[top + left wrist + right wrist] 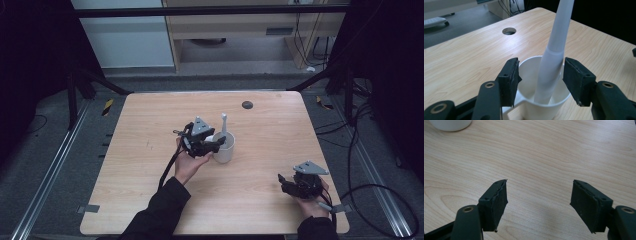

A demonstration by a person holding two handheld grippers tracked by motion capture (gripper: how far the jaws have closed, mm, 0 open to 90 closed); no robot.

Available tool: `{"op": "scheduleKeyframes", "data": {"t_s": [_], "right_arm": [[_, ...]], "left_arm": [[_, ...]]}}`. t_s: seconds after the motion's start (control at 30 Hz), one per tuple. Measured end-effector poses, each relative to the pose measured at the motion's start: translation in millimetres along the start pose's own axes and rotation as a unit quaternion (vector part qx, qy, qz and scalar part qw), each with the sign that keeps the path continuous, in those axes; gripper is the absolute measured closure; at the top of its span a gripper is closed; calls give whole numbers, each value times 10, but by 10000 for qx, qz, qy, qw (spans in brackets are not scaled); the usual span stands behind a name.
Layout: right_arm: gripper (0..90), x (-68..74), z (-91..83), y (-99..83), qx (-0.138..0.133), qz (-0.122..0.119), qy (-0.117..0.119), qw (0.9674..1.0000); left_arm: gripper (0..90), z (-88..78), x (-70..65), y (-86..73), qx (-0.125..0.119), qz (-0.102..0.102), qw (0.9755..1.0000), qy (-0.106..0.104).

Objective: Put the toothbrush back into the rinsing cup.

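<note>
A white cup [223, 148] stands upright near the middle of the pale wooden surface [150, 165], its mouth open and a small handle on its near side in the left gripper view. A long white stick [554, 57], slim at the top and thicker below, stands in the cup, leaning against the rim, its rounded tip rising well above the cup.

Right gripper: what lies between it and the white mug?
Bare wooden tabletop. The high view shows nothing between the right gripper and the white mug; the right gripper view shows only wood grain up to the mug.
</note>
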State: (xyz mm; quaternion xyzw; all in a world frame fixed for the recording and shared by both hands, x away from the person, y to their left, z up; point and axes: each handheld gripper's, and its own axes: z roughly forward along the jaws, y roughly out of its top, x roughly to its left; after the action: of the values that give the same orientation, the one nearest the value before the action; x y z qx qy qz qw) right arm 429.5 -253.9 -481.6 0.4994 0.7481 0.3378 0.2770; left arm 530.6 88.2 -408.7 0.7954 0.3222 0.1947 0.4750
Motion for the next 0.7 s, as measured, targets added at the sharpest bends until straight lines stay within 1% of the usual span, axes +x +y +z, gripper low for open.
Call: {"op": "scheduleKeyframes", "data": {"t_s": [0.03, 0.07, 0.1, 0.23, 0.43, 0.57, 0.7], "right_arm": [[291, -3, 0, 0, -10, -9, 0, 10000], [290, -4, -1, -2, -5, -1, -7, 10000], [287, -4, -1, -3, -8, -4, -12, 10000], [282, -6, -7, -6, -26, -31, -18, 10000], [274, -11, -18, -10, -42, -50, -48, 10000], [266, -7, -21, -15, -48, -19, -55, 10000], [259, -13, -24, -20, -55, -24, -82, 9999]], "left_arm": [[444, -35, 8, -13, 8, 10, 10000, 5], [439, -35, 8, -13, 8, 10, 10000, 5], [431, -102, 17, -37, 11, 39, 10000, 43], [411, -254, 46, -95, 49, 111, 9999, 101], [380, -518, 138, -279, 157, 140, 9995, 232], [362, -686, 232, -454, 302, 70, 9989, 351], [347, -826, 346, -645, 420, -125, 9978, 506]]}}
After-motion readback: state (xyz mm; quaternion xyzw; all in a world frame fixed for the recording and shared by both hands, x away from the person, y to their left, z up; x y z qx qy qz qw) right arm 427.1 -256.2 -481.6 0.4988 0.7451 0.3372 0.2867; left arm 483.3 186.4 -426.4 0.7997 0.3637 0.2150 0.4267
